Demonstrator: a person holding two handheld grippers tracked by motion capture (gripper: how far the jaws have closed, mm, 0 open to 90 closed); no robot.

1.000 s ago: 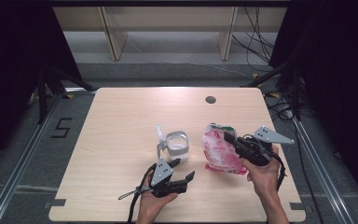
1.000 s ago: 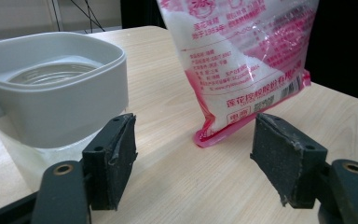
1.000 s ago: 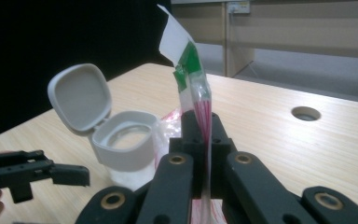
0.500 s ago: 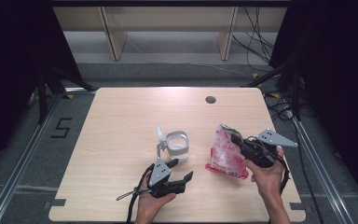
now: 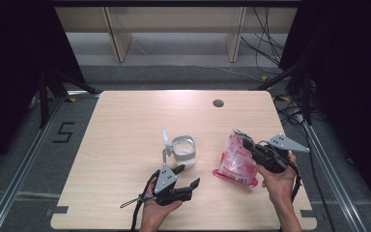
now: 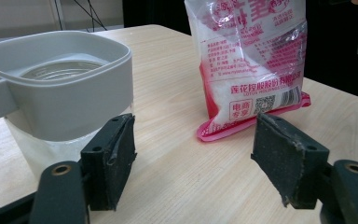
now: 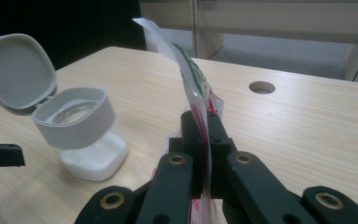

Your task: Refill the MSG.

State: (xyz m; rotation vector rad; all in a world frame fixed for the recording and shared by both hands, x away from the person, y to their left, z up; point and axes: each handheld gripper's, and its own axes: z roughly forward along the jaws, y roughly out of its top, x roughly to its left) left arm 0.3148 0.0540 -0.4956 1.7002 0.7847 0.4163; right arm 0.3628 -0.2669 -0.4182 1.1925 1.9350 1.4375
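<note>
Bag (image 5: 235,158) of white granules, pink-printed, stands on end right of the lidded jar (image 5: 183,151), its long axis near upright with the sealed pink bottom edge on the tabletop (image 5: 125,121) and its top leaning slightly away from the jar. Right tongs (image 5: 247,145) are clamped tight on the bag's upper edge, the film pinched flat between the pads. Left tongs (image 5: 186,180), just in front of the jar, gape wide and hold nothing, their pads facing jar and bag.
</note>
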